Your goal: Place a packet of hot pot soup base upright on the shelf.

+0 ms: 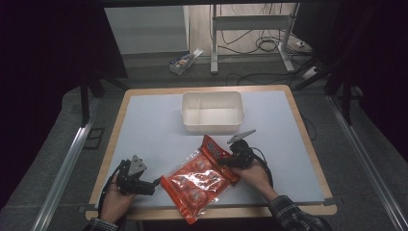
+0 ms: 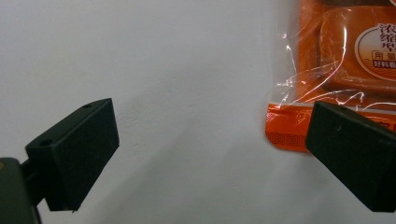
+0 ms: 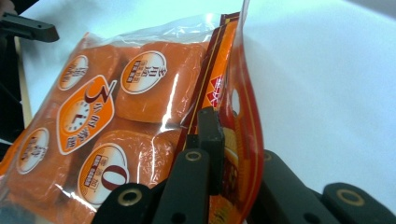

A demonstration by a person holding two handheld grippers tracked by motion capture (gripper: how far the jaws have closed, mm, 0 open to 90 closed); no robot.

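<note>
Packet (image 1: 202,179) of orange snacks, in clear plastic with red sealed ends, lies at the near edge of the table (image 1: 154,130), between the person's two hands. Closest to the viewer, the left gripper (image 1: 153,184) sits low on the table just beside the packet's near end, jaws spread wide and empty; in the left gripper view the packet's orange corner (image 2: 285,135) is next to one jaw, not yet between them, probably lined up to take that end. The right gripper (image 1: 226,161) has its jaws closed on the packet's red header strip (image 3: 233,140), pinching the flat seal where the plastic is stiffest, and that end looks raised slightly off the table. Farther back, near the table's middle, stands an empty white bin (image 1: 212,111) with a divider, apart from the packet; likely where it is meant to go. Beyond the table, a small box (image 1: 183,61) lies on the floor.
</note>
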